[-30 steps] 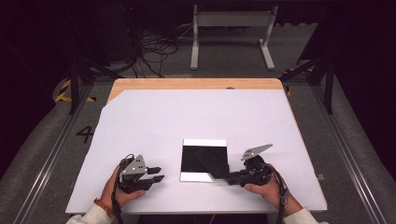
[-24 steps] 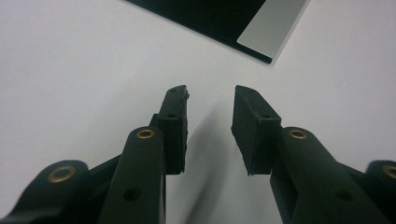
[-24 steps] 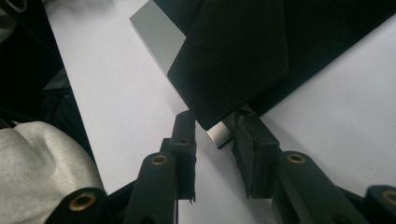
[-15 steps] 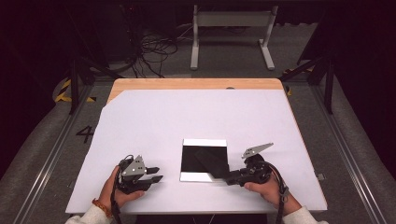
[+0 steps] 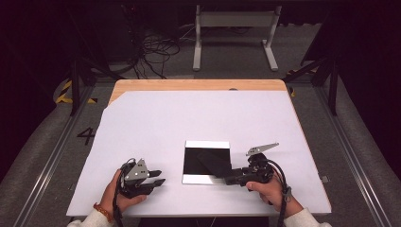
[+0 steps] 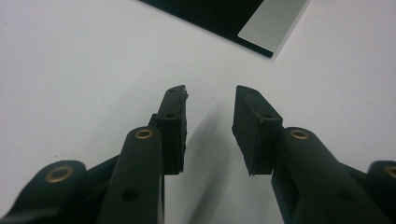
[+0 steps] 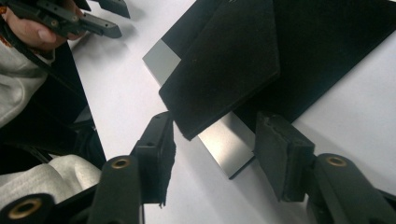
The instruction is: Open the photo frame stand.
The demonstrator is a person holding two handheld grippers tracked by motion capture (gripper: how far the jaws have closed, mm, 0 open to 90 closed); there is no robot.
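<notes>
While the right gripper (image 7: 212, 156) rests at the near right corner of the tray (image 5: 206, 144), its jaws have just been opening, and the black flap (image 7: 224, 60) now lies between them untouched: a gap is seen on each side of its tip. The flap is a folded-over corner of a black sheet (image 5: 196, 158) laid in the tray, which sits on the white table (image 5: 198, 113) near the front edge, right of centre. The sheet is judged thin, light and limp like felt or cloth, since the fold lies slack with a soft matt face; it is unlikely to slip from rubber pads and is not fragile. The tray looks stiff, with a smooth grey rim that may slide on the table if dragged. Hold is best taken on the free tip of the flap, where both faces are exposed, rather than flat on the sheet. The left gripper (image 5: 151, 177) is held partly open and empty, well left of the tray, its jaws apart over bare table in its own view.
</notes>
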